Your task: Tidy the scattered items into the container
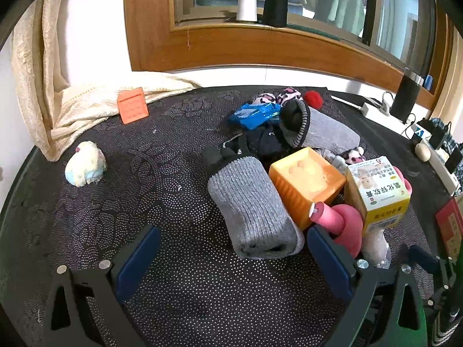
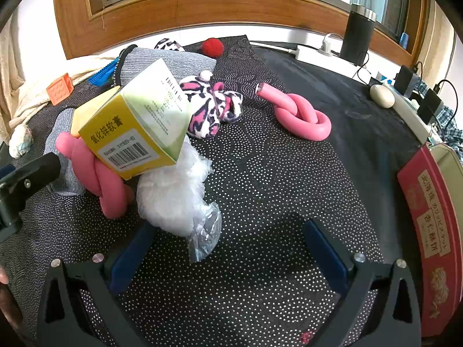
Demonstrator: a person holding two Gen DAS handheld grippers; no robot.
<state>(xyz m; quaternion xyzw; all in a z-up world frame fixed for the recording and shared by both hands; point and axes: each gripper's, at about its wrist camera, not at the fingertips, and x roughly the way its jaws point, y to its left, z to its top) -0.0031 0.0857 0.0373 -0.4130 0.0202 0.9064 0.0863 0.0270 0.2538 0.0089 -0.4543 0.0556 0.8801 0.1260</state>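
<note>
My left gripper (image 1: 234, 263) is open and low over the dotted dark mat, just short of a rolled grey sock (image 1: 254, 211). Behind the sock are an orange cube (image 1: 306, 182), a yellow box (image 1: 376, 190) and a knotted pink foam tube (image 1: 344, 225). My right gripper (image 2: 228, 256) is open and holds nothing; a crumpled clear plastic bag (image 2: 173, 196) lies by its left finger. Further off lie a second pink knot (image 2: 301, 115), a leopard-print sock (image 2: 214, 104) and a red pompom (image 2: 212, 46). A red tin (image 2: 434, 222) stands at the right edge.
An orange-red block (image 1: 133, 105) and a pastel plush (image 1: 85, 163) lie far left by a cream cloth (image 1: 86, 101). A blue packet (image 1: 254, 114) and a grey sock (image 1: 315, 127) lie at the back. A power strip (image 2: 312, 50), a black flask (image 2: 357, 34) and chargers line the right.
</note>
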